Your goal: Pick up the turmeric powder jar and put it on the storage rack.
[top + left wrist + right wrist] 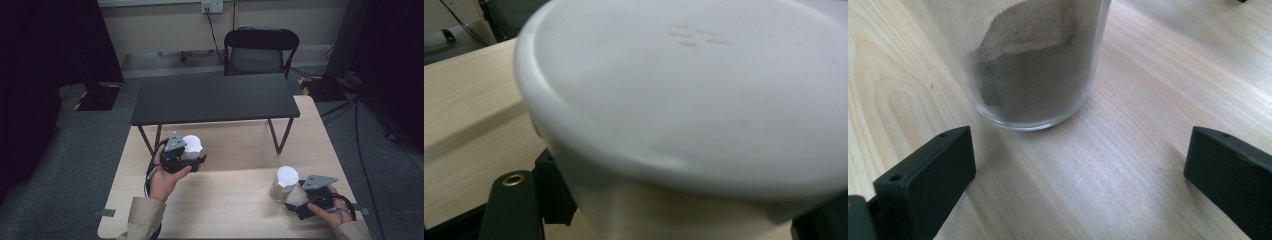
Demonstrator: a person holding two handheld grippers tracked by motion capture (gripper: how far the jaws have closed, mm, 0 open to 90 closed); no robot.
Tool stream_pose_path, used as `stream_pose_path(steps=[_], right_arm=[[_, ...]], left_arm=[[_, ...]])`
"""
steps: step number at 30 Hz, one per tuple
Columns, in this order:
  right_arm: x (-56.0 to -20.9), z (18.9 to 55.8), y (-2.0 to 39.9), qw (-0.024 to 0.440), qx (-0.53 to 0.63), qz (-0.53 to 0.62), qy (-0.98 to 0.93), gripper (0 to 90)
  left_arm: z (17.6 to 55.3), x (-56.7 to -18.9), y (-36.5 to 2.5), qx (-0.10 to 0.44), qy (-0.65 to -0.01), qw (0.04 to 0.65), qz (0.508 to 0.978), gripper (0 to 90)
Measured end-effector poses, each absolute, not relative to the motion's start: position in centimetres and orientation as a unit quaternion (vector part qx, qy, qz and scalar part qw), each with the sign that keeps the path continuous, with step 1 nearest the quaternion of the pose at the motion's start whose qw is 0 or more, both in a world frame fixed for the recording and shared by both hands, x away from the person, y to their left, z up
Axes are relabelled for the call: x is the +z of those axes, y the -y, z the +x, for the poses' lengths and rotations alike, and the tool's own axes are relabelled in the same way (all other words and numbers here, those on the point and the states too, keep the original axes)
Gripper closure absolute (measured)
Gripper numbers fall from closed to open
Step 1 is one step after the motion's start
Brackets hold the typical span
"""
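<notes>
**White-lidded jar in the left gripper, glass jar ahead of the right**

High view: the white-lidded jar [192, 146] sits in the left gripper [196, 161], near the desk's [240, 210] left side, just in front of the small black table [215, 97] standing on the desk. The jar's white top faces up, so its long axis looks roughly upright. On the other side, the glass jar [283, 184] stands upright, just beyond the right gripper [296, 197], which is much the nearer of the two to it.

Left gripper view: the white lid [689, 90] looms close and tilted, the pale body pinched between the black jaws, which are nearly closed on it.

Right gripper view: the glass jar [1035, 62], partly full of grey-brown powder, stands straight ahead. Both jaws are spread wide and well short of the glass, holding nothing. A straight forward push would, I judge, bring them around its base.
</notes>
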State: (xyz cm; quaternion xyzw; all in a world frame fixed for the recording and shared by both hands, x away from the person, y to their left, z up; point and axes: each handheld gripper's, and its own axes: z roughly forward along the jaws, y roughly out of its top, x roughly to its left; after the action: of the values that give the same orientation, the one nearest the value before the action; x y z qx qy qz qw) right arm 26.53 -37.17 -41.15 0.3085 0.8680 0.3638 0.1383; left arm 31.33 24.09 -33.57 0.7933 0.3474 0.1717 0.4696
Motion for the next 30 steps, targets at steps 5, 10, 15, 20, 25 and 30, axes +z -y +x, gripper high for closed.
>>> stream_pose_path(steps=[5, 10, 15, 20, 25, 30], right_arm=[[-41.1, 26.5, 37.2, 0.138, 0.364, 0.309, -0.868, 0.0], [-41.2, 26.5, 37.2, 0.138, 0.364, 0.309, -0.868, 0.0], [-41.1, 26.5, 37.2, 0.138, 0.364, 0.309, -0.868, 0.0], [-41.2, 26.5, 37.2, 0.138, 0.364, 0.309, -0.868, 0.0], [-41.2, 26.5, 37.2, 0.138, 0.364, 0.309, -0.868, 0.0], [-41.2, 26.5, 37.2, 0.138, 0.364, 0.309, -0.868, 0.0]], left_arm=[[31.9, -32.6, -23.6, 0.166, -0.336, 0.474, 0.797, 30.0], [32.5, -31.5, -23.2, 0.162, -0.329, 0.478, 0.798, 30.0], [33.1, -30.4, -22.8, 0.159, -0.324, 0.482, 0.799, 30.0], [33.6, -29.4, -22.5, 0.154, -0.322, 0.483, 0.8, 30.1], [34.2, -28.2, -22.0, 0.152, -0.318, 0.48, 0.804, 30.1], [34.6, -26.6, -21.8, 0.148, -0.312, 0.483, 0.805, 30.1]])
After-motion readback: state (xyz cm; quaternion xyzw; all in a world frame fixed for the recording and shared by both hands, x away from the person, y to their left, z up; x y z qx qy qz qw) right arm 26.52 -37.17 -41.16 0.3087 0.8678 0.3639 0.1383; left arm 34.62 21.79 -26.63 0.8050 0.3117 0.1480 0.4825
